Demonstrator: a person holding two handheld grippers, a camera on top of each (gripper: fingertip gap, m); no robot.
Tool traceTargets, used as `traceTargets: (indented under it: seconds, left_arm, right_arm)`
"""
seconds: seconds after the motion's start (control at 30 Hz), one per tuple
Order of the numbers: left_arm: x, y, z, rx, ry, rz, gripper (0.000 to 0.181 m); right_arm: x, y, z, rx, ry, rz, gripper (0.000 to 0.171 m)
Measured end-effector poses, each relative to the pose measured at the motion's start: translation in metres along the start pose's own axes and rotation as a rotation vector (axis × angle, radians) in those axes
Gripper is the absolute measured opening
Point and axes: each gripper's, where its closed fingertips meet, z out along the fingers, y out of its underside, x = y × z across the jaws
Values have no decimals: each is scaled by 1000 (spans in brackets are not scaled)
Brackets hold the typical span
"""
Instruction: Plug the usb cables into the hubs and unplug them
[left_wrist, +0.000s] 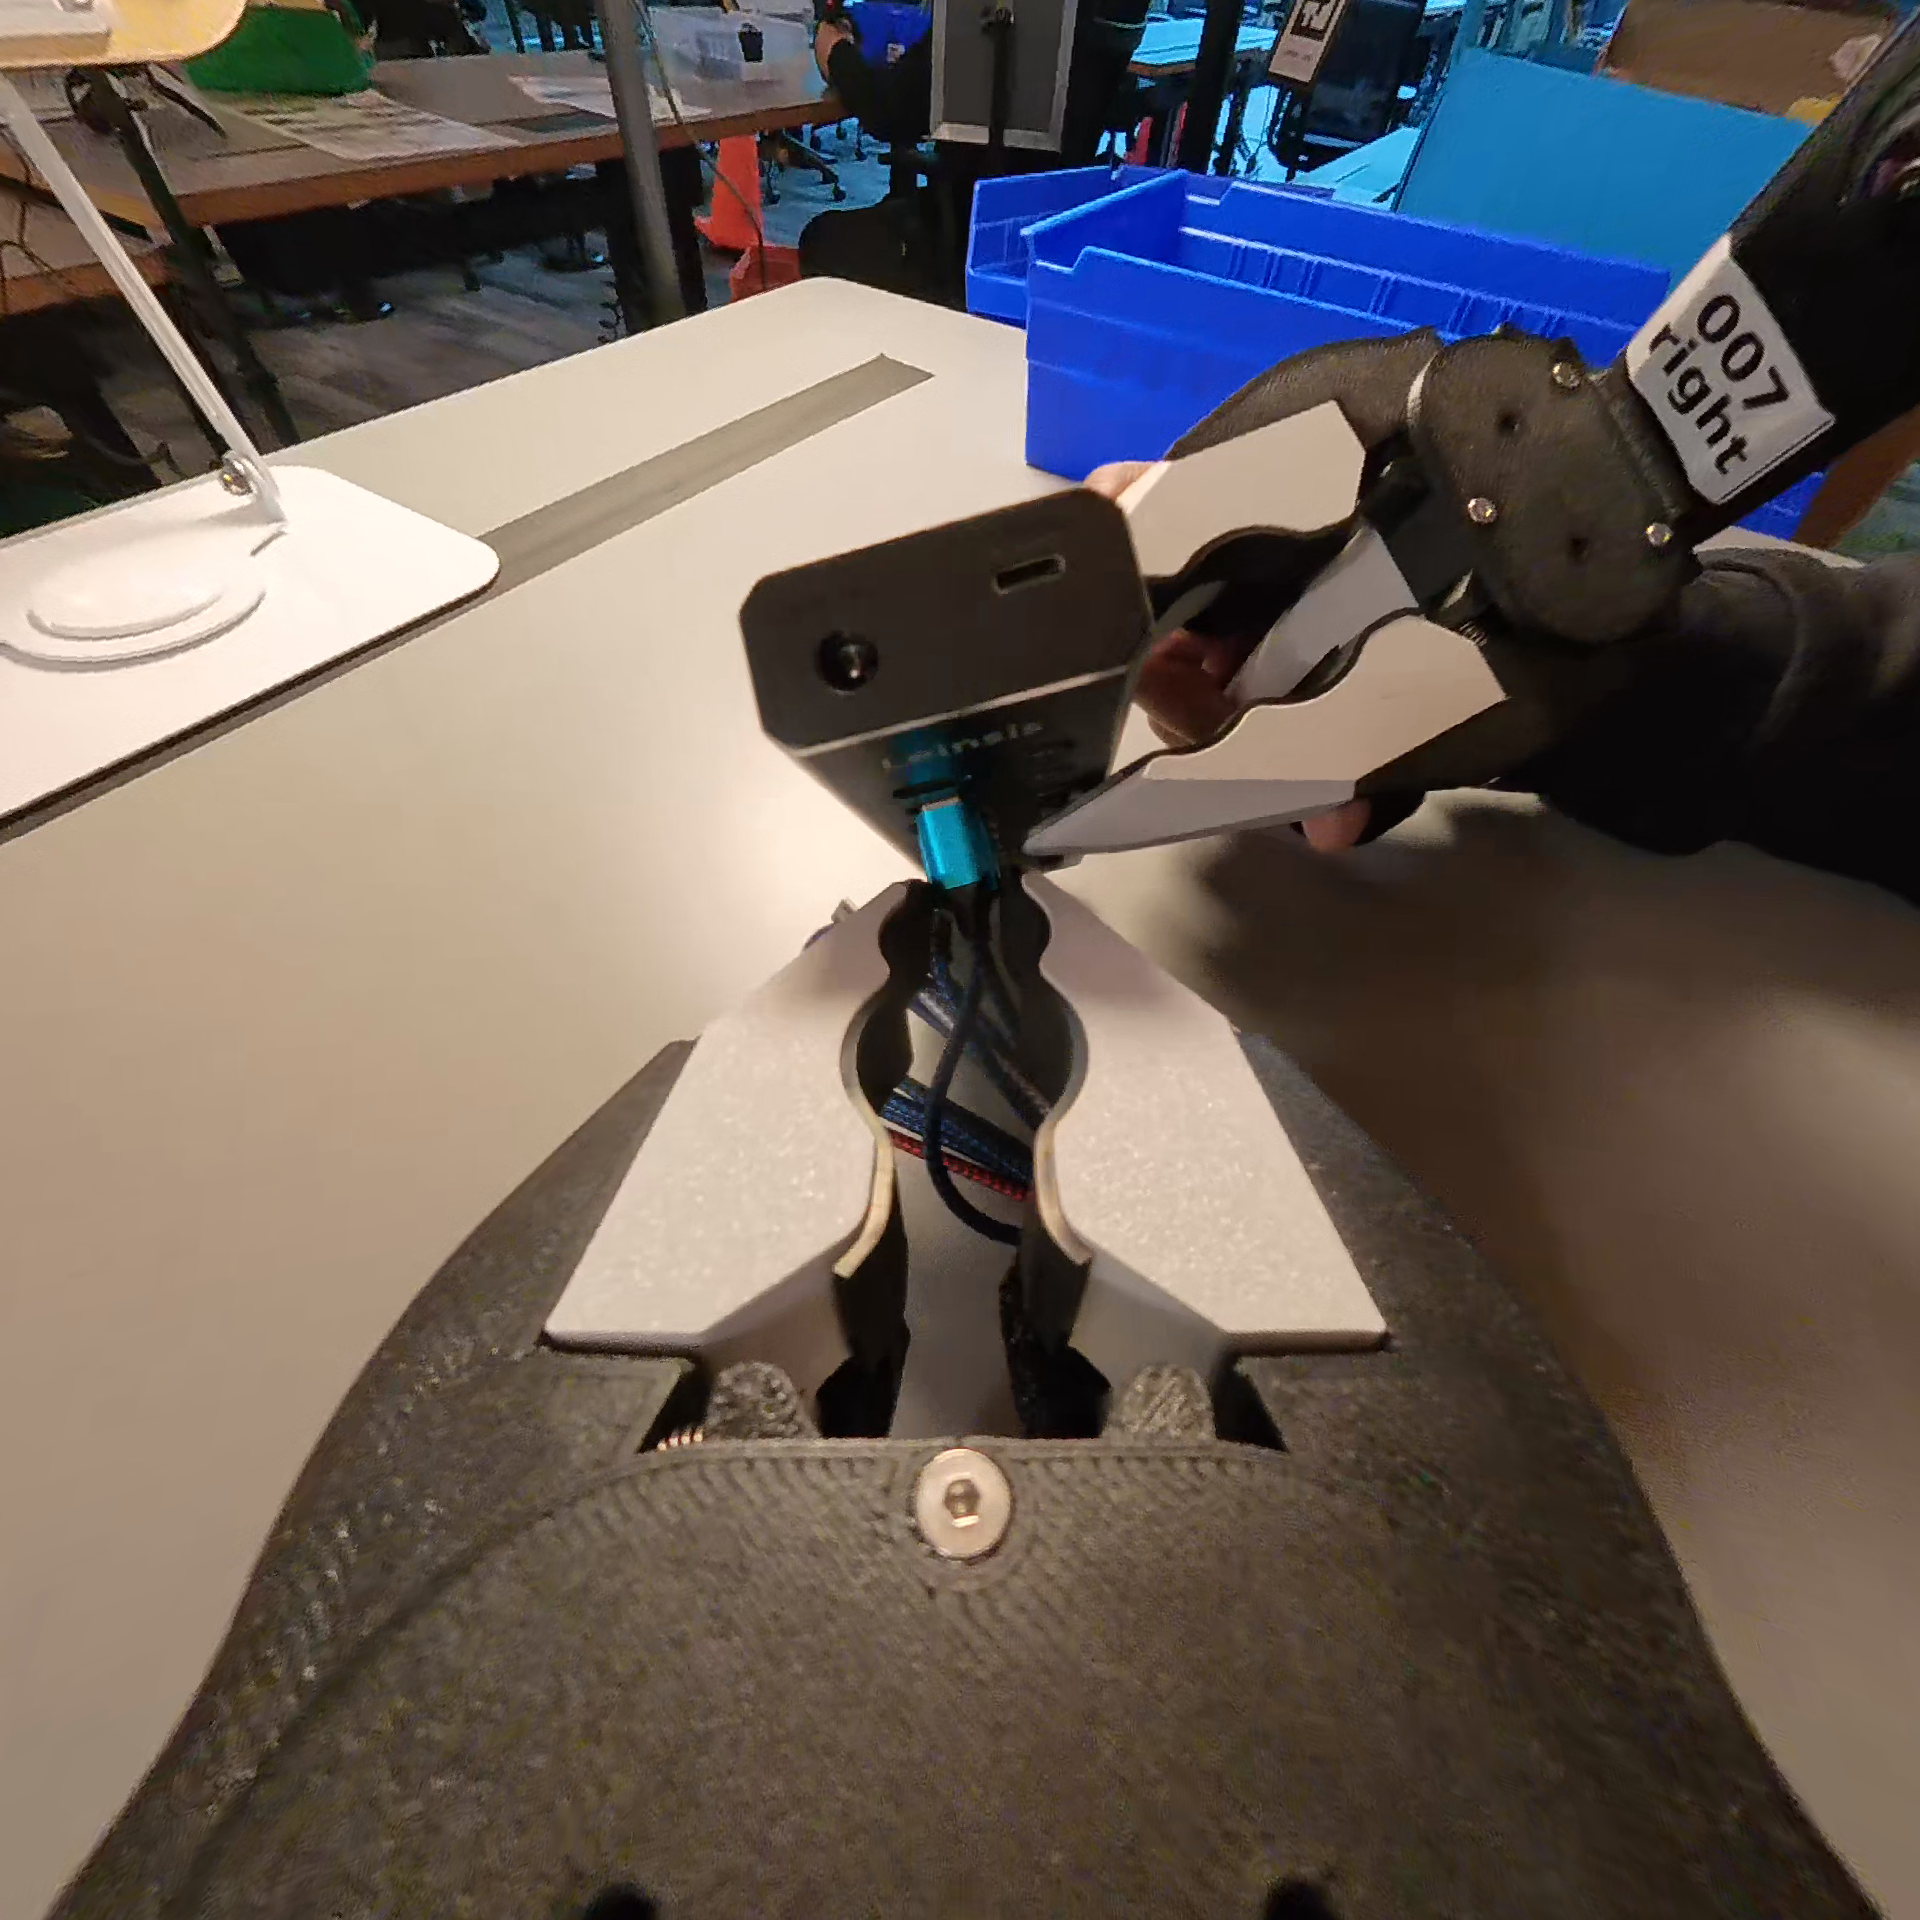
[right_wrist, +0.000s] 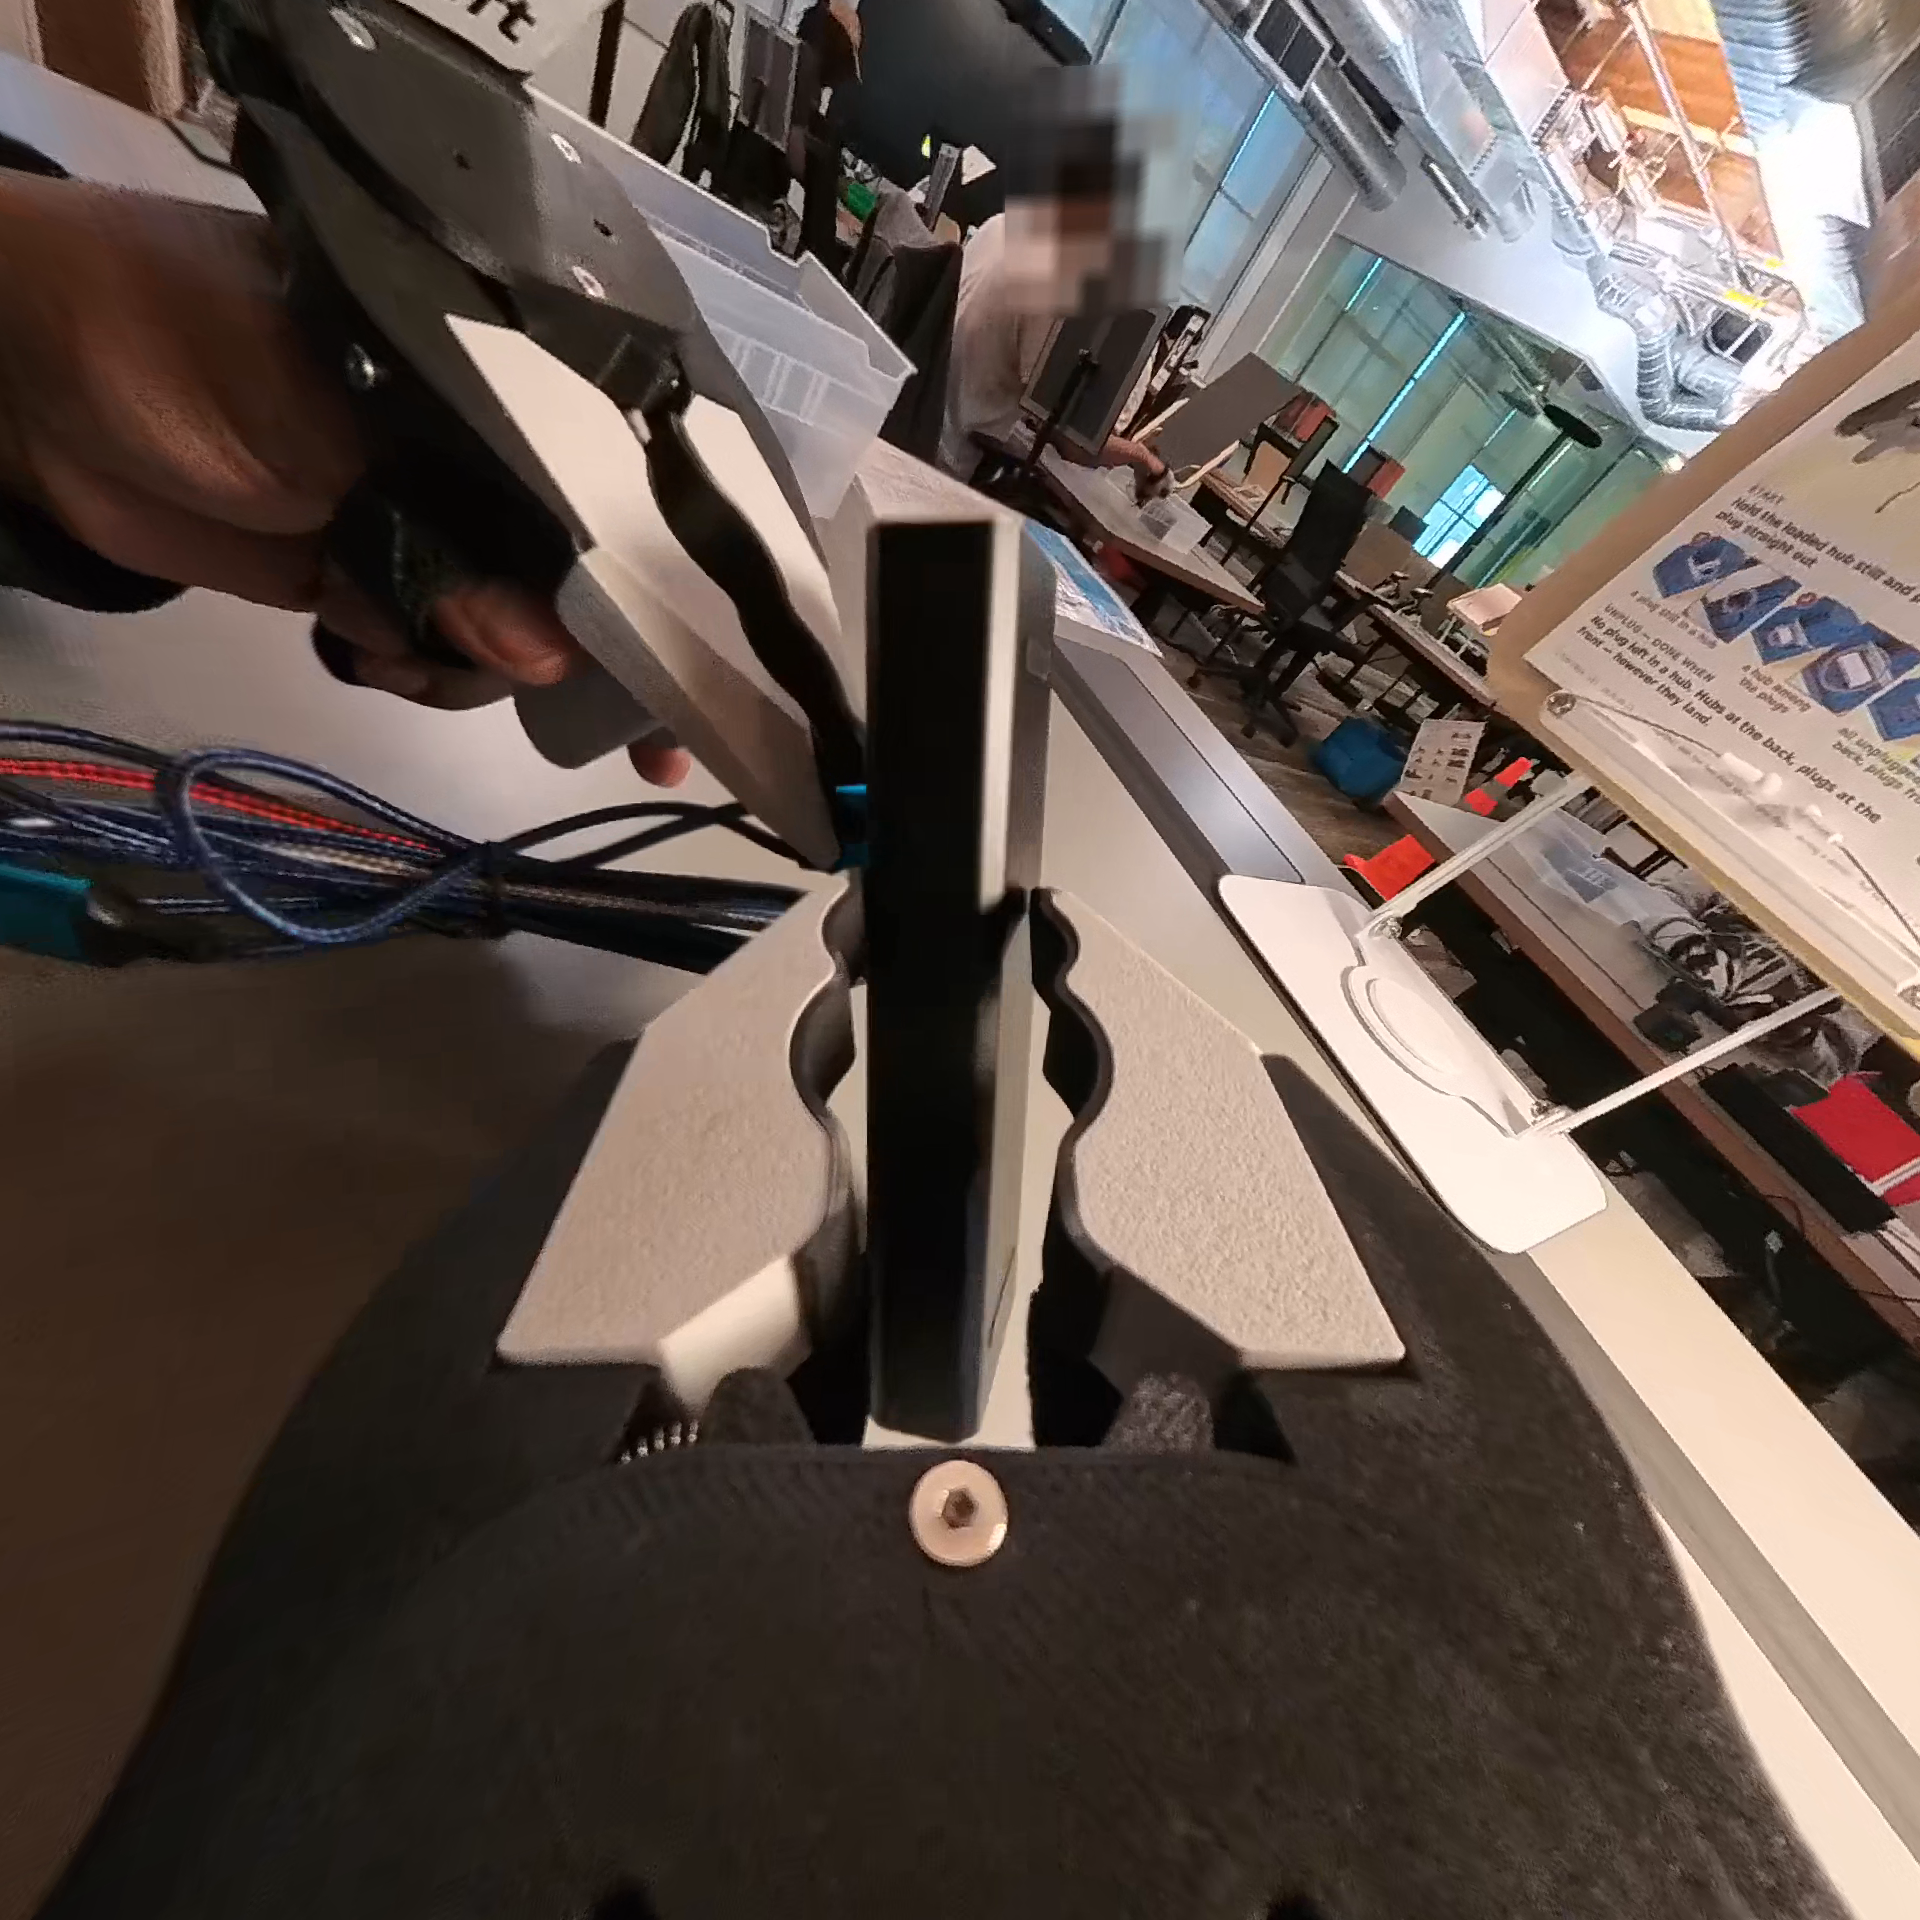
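- USB hub (left_wrist: 940, 634): dark metal slab, lifted off the table (left_wrist: 364, 883) and clamped across its thin sides in the right gripper (right_wrist: 940, 914), end face with a round socket and a small slot toward the left wrist view.
- Right gripper jaws pressed on the hub's flat faces, hub running deep between the fingers in the right wrist view.
- Left gripper (left_wrist: 961, 899): tips nearly together at the teal USB plug (left_wrist: 951, 836) where it enters the hub's face; likely pinching the cable or plug tail, but exact contact is hidden, so can't tell for sure.
- Plug looks seated, or nearly; plugging in or pulling out can't be told.
- Handling guess: hub rigid, smooth metal, may slip or twist under a pull, so hold mid-body on the broad faces. Plug shell small, stiff, slick; grip the shell, not the cord, and pull straight.
- Cable bundle (right_wrist: 260, 831): braided blue, red, dark; floppy, trails over the table and may drag.
- Blue bins (left_wrist: 1299, 312) behind the hub; white stand base (left_wrist: 208, 582) to the left; instruction card (right_wrist: 1745, 623) on it.
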Motion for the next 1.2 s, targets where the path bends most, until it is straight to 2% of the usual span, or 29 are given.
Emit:
traceTargets:
  seconds: [0.17,0.33,0.43,0.7,0.93,1.2]
  left_arm:
    - [1,-2,0,12,-10,16,16]
    - [-1,-9,-2,94,23,-106,21]
    - [-4,-11,-2,106,-3,-91,25]
    - [1,-11,-2,122,22,-100,14]
    - [5,-12,-5,116,26,-80,12]
    - [4,-14,-10,101,12,-66,10]
  right_arm:
    - [2,-1,0,-21,28,-15,29]
    - [9,-6,0,27,55,94,26]
    - [13,-9,-2,48,64,142,25]
    - [13,-9,-1,60,70,157,25]
    - [7,-7,-3,68,5,126,25]
    - [3,-10,-1,34,28,-5,27]
